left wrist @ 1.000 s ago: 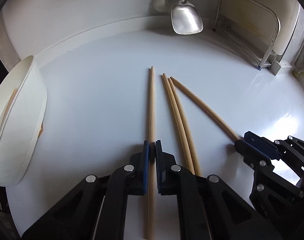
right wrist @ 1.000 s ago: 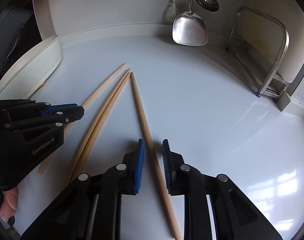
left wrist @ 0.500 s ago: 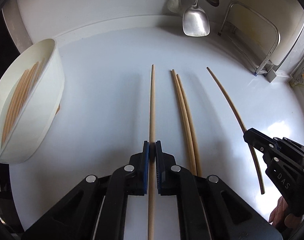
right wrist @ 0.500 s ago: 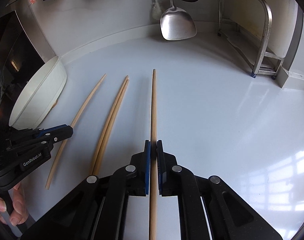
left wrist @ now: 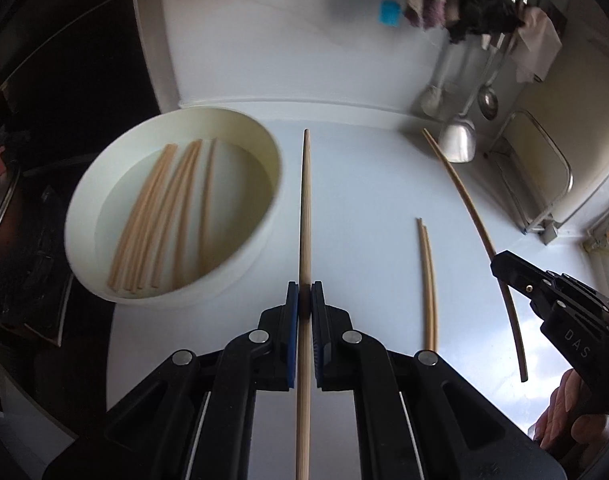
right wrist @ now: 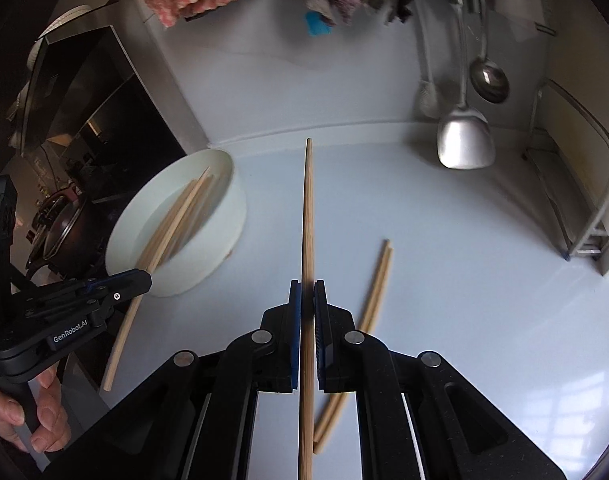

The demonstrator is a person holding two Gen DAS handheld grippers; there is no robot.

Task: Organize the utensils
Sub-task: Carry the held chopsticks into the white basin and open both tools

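Chopsticks are the job: several already lie in the white bowl point(left wrist: 172, 208), at the left edge of the counter point(left wrist: 364, 184).

Your left gripper point(left wrist: 304, 308) is clamped on one chopstick point(left wrist: 305, 208), held off the counter. Stick runs straight forward along the fingers, tip just right of the bowl rim.

Your right gripper point(right wrist: 307, 304) is clamped on a second chopstick point(right wrist: 307, 216), also lifted, pointing toward the back wall. From the left wrist view this stick point(left wrist: 472, 216) stands well right of the bowl.

Two loose chopsticks point(left wrist: 427, 280) lie side by side and touching on the counter, between the two grippers. Right wrist view shows the same pair point(right wrist: 368, 308) partly under your right gripper.

Bowl is motion-blurred in both views; exact count of sticks inside cannot be told.

Step in hand, as a judgement: carry phase, both sticks picked and on the way to the bowl. Left is nearly there; right has farther to go.

Next move calls for:
- Bring the left stick over the bowl opening, roughly in line with those inside, then part the fingers low so it does not bounce out.
- Keep the right stick clear of your left gripper while you cross over.
- Return for the pair on the counter.

Hanging spatula point(right wrist: 464, 144) and ladle point(right wrist: 489, 80) at the back wall, untouched.
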